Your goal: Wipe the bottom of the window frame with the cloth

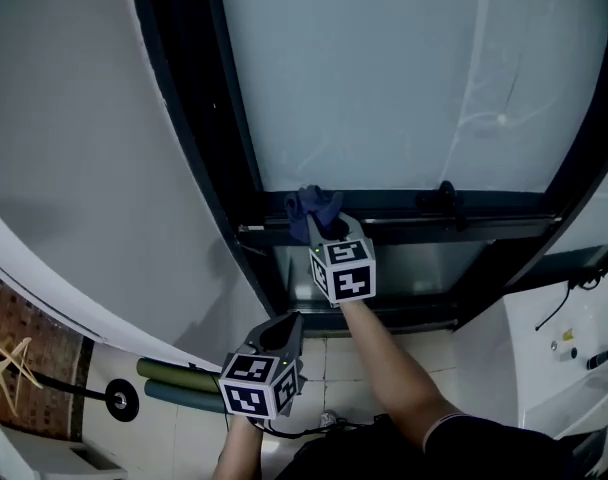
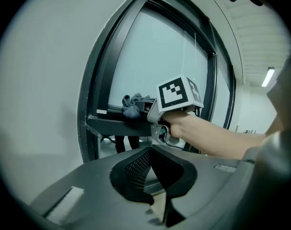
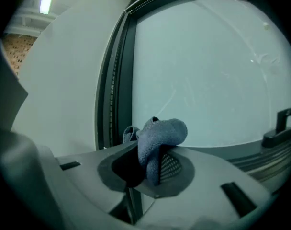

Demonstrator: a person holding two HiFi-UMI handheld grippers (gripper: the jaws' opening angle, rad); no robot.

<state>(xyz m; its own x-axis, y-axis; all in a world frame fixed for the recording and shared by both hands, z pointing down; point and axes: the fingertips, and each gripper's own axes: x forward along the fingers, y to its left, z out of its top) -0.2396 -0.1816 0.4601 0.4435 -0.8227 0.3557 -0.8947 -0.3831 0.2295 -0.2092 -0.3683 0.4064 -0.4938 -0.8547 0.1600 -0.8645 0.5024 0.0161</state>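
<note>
R gripper point(image 1: 324, 224) is clamped on the cloth point(image 1: 309, 206). The R gripper view shows its jaws nipped narrow on the fabric, w/ the cloth point(image 3: 160, 135) bulging up and over the pads.

Cloth: blue-grey, nappy like microfibre, bunched into one rounded lump. A small looped end sticks out on its left side. No flat spread; it's all crumpled. Part below the pads is hidden.

Where: at the bottom rail of the frame point(image 1: 404, 230), near its left end, just by the lower-left corner of the glass point(image 1: 404, 78). In the head view the lump sits on the rail at the foot of the pane. Can't tell how hard it presses.

L gripper view has the same: cloth point(image 2: 132, 104) on the dark rail point(image 2: 117, 126), w/ the R gripper point(image 2: 144, 107) behind it and a bare forearm running off to the right.

L gripper point(image 1: 282, 330) is low and well apart from the frame, nearer the person. Its jaws are closed together w/ nothing between them, per its own view point(image 2: 152, 169).

Frame is black, glass frosted pale. A black handle point(image 1: 446, 200) is on the rail to the right of the cloth, apart from it; also seen at the right edge in the R gripper view point(image 3: 282, 126). Grey wall point(image 1: 74, 148) is left of the frame.
</note>
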